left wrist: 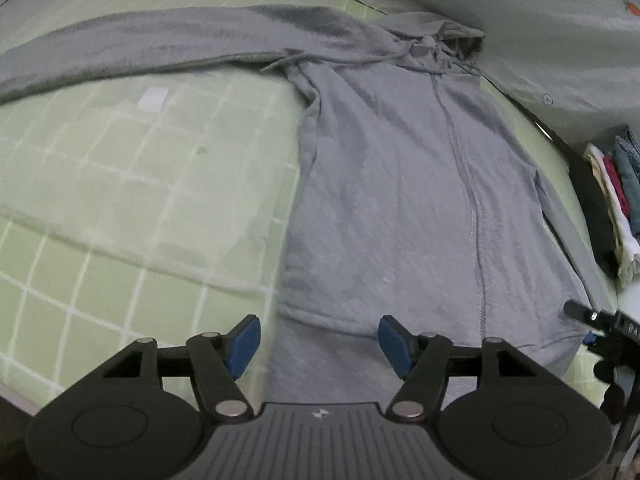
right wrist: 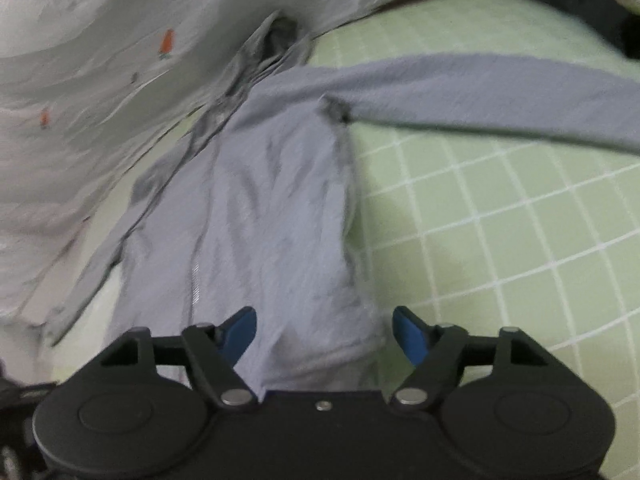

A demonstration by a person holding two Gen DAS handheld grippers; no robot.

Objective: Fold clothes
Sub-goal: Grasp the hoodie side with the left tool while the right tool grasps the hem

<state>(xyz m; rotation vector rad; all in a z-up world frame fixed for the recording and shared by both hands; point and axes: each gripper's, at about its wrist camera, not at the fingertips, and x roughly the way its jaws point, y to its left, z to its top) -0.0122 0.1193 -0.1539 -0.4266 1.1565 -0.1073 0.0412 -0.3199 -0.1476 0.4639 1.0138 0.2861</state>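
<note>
Both claws, left and right, gape empty over the hoodie's near hem. One sleeve stretches far left. Pinch seams squarely; keep the fabric flat.

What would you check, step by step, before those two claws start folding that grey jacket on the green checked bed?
1. Left gripper open and empty: ok, blue pads apart, nothing between them.
2. Right gripper open and empty: ok, jaws apart above the cloth.
3. Grey hoodie lying flat, zipper side up: ok, body spread on the green checked sheet.
4. Long sleeve free to fold in: ok, stretched out sideways on the sheet.
5. Other sleeve laid out: cannot tell, it runs along the hoodie's edge, partly hidden.
6. Hood clear of the white quilt: not ok, it is bunched right against it.
</note>
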